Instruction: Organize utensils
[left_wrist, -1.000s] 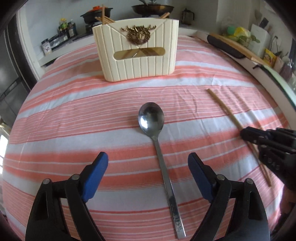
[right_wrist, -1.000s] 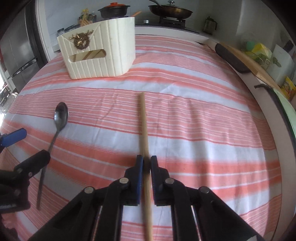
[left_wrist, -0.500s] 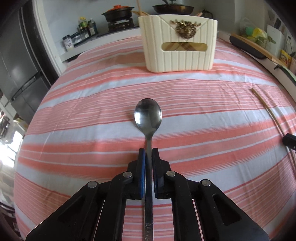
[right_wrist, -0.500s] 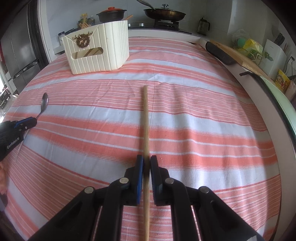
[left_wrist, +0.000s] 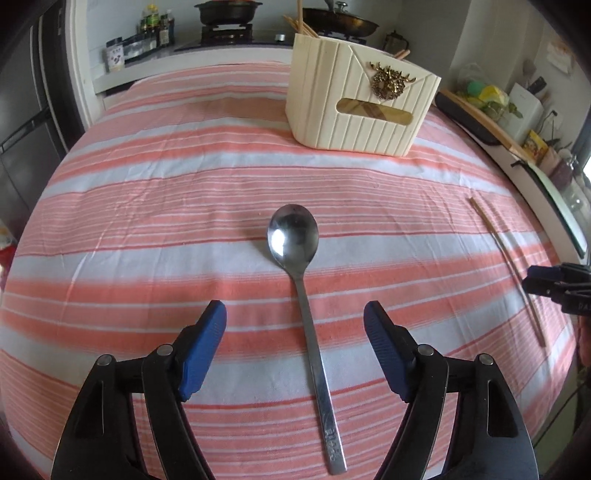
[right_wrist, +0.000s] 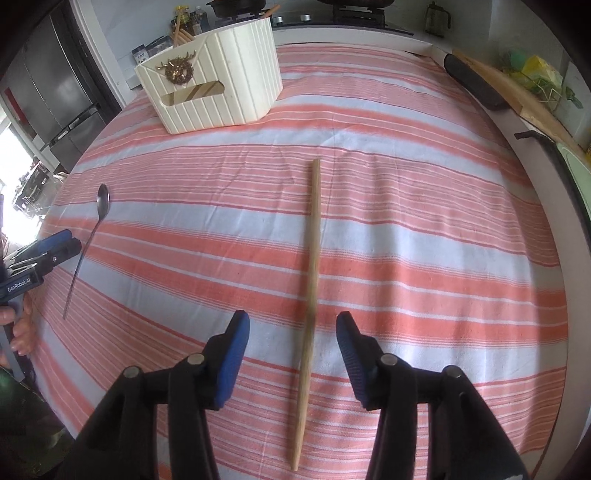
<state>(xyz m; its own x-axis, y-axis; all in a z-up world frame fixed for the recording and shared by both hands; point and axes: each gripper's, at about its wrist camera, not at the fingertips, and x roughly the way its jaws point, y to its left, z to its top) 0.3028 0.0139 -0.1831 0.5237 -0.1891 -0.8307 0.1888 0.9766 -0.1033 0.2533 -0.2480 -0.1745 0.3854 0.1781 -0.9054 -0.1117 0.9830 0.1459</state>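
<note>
A steel spoon (left_wrist: 301, 280) lies flat on the striped cloth, its handle between the fingers of my open left gripper (left_wrist: 295, 325). A wooden chopstick (right_wrist: 312, 280) lies on the cloth between the fingers of my open right gripper (right_wrist: 291, 336). Neither gripper holds anything. The cream ribbed utensil holder (left_wrist: 354, 107) with a gold stag emblem stands at the far side, with chopsticks sticking out of it. The spoon (right_wrist: 96, 225) and left gripper (right_wrist: 44, 251) show at the left of the right wrist view. The chopstick (left_wrist: 506, 266) and right gripper (left_wrist: 554, 284) show at the right of the left wrist view.
The table carries a red and white striped cloth (left_wrist: 184, 184). Behind it is a counter with a stove, pots (left_wrist: 225, 11) and bottles. A black tray and a wooden board (right_wrist: 517, 96) lie along the right edge. A fridge (right_wrist: 55, 92) stands at the left.
Half a second ago both grippers were shut, left on the spoon's handle, right on the chopstick. Now both are open and the spoon and chopstick lie free on the cloth.
</note>
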